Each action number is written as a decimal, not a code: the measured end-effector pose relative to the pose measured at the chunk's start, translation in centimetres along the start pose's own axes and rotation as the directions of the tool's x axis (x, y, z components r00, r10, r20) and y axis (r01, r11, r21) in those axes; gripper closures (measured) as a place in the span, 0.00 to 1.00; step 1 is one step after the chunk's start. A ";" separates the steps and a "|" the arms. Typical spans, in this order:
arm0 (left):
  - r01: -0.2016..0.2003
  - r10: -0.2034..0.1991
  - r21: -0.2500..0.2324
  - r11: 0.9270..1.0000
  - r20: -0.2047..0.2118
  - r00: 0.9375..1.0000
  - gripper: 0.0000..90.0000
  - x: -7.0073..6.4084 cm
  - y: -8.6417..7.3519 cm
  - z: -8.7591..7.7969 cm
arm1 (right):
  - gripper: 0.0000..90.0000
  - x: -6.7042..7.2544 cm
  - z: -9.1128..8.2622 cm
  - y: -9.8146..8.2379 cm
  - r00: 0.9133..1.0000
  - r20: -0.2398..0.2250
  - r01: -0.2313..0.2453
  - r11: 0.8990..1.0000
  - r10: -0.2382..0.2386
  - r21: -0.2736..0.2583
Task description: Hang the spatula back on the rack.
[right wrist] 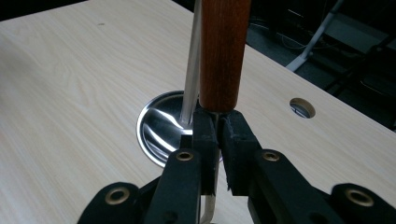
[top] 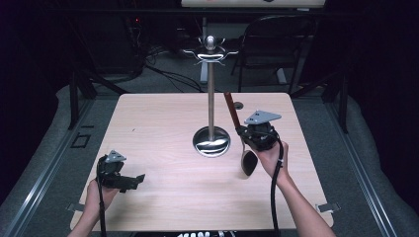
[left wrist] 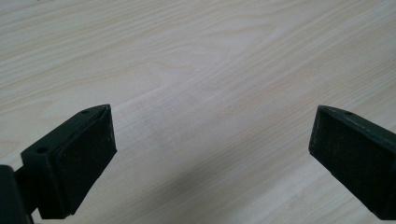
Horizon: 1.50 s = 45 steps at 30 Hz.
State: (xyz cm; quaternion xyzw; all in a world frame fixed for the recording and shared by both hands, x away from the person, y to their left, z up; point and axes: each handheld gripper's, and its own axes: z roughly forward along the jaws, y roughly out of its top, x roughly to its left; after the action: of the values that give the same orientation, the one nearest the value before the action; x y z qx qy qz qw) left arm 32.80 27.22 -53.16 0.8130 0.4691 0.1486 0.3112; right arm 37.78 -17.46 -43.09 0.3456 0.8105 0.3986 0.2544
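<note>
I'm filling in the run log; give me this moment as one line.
right gripper: shut on spoon, wooden handle up | left gripper: open, nothing between its fingers, low over table | utensil stand: hooks bare

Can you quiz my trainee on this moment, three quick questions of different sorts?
1. True or false: the left gripper holds something.
2. What does the right gripper clamp? A) the stand's pole B) the metal shank of a wooden-handled utensil C) a cable
3. What stands at the table's middle?

Key: 1 false, its jaws stand open over bare wood. 2 B. 3 A metal stand with a round base and hooks on top.
</note>
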 end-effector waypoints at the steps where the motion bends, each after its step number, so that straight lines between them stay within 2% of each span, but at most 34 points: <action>1: 0.000 0.000 -0.002 1.000 0.000 1.000 0.01 0.0 0.0 0.1 | 0.95 0.0 0.0 0.0 1.000 0.000 0.000 1.000 0.000 0.000; 2: 0.000 0.000 0.000 1.000 0.001 1.000 0.01 0.0 0.0 0.1 | 0.95 -0.2 0.2 0.1 1.000 0.003 -0.018 1.000 0.018 -0.006; 11: 0.001 -0.001 -0.001 1.000 0.000 1.000 0.01 0.0 0.0 0.1 | 0.95 0.2 1.3 1.4 0.999 0.016 -0.029 0.999 0.030 -0.029; 17: -0.001 0.001 -0.001 1.000 0.002 1.000 0.01 0.1 0.0 0.0 | 0.95 0.0 1.4 1.9 0.998 0.033 -0.054 0.998 0.055 -0.040; 29: 0.000 0.000 -0.003 1.000 0.002 1.000 0.01 0.1 0.0 0.0 | 0.95 -0.3 1.3 2.5 0.996 0.053 -0.067 0.995 0.071 -0.067; 33: 0.004 -0.004 -0.008 1.000 0.001 1.000 0.01 0.1 -0.1 -0.1 | 0.95 -0.2 1.3 2.9 0.995 0.056 -0.080 0.992 0.086 -0.092; 34: 0.003 -0.003 -0.008 1.000 0.001 1.000 0.01 0.1 0.0 -0.1 | 0.95 -0.3 0.9 3.1 0.995 0.055 -0.076 0.996 0.078 -0.044; 36: 0.003 -0.003 -0.004 1.000 0.002 1.000 0.01 0.1 0.0 -0.1 | 0.95 -0.3 0.8 3.3 0.996 0.054 -0.074 0.997 0.076 -0.031; 40: -0.001 0.001 -0.002 1.000 0.003 1.000 0.01 0.1 0.0 0.0 | 0.95 -0.4 0.5 3.7 0.994 0.056 -0.086 0.995 0.089 -0.049; 41: 0.001 -0.001 -0.004 1.000 0.003 1.000 0.01 0.1 0.0 -0.1 | 0.95 -0.4 0.5 3.7 0.994 0.060 -0.089 0.994 0.093 -0.066; 42: 0.003 -0.003 -0.006 1.000 0.002 1.000 0.01 0.1 -0.1 -0.1 | 0.95 -0.5 0.6 3.8 0.992 0.066 -0.101 0.988 0.109 -0.113; 43: 0.004 -0.004 -0.008 1.000 0.001 1.000 0.01 0.1 -0.1 -0.1 | 0.95 -0.5 0.6 3.8 0.992 0.066 -0.101 0.988 0.109 -0.113; 44: 0.004 -0.004 -0.008 1.000 0.001 1.000 0.01 0.1 -0.1 -0.1 | 0.95 -0.5 0.7 3.9 0.990 0.072 -0.109 0.982 0.122 -0.156; 45: 0.005 -0.005 -0.007 1.000 0.002 1.000 0.01 0.2 -0.1 -0.1 | 0.95 -0.5 0.7 3.9 0.990 0.072 -0.109 0.982 0.122 -0.156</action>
State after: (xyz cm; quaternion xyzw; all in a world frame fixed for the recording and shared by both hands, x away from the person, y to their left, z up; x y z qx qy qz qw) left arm 32.78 27.44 -53.15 0.8109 0.4704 0.1488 0.3148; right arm 39.98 -15.81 -40.21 0.3876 0.7455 0.4588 0.2889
